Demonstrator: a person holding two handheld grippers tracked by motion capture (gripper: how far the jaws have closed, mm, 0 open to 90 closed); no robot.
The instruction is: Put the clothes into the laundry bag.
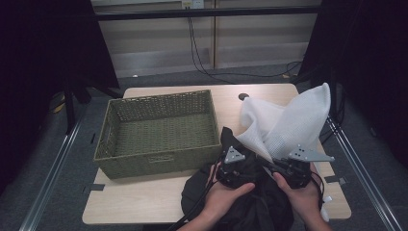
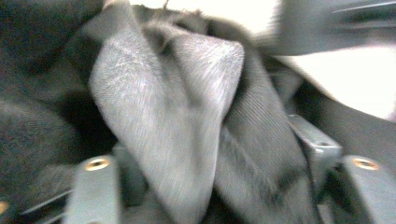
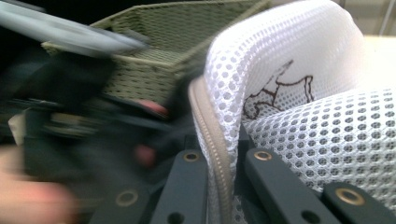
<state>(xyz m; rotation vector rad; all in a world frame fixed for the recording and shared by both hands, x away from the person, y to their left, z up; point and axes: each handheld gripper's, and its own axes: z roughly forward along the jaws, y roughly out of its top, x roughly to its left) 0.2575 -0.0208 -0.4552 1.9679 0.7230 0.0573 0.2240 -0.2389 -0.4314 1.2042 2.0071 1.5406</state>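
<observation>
At the table's front edge lies a black garment (image 1: 262,208), next to a white mesh bag (image 1: 288,120) with a beige zip edge. My left gripper (image 1: 240,166) is pressed into the garment. In the left gripper view its jaws stand wide apart, and a fold of the dark cloth (image 2: 177,102) rises between them, so my left gripper (image 2: 210,154) is open. My right gripper (image 1: 279,168) sits just right of it. It (image 3: 224,154) is shut on the mesh bag (image 3: 303,93) at the zip edge.
A green woven basket (image 1: 159,96) with nothing in it takes up the table's left half; its wall (image 3: 154,28) stands behind the bag in the right gripper view. A small dark round thing (image 1: 243,96) lies near the far edge. Cables run along the floor beyond.
</observation>
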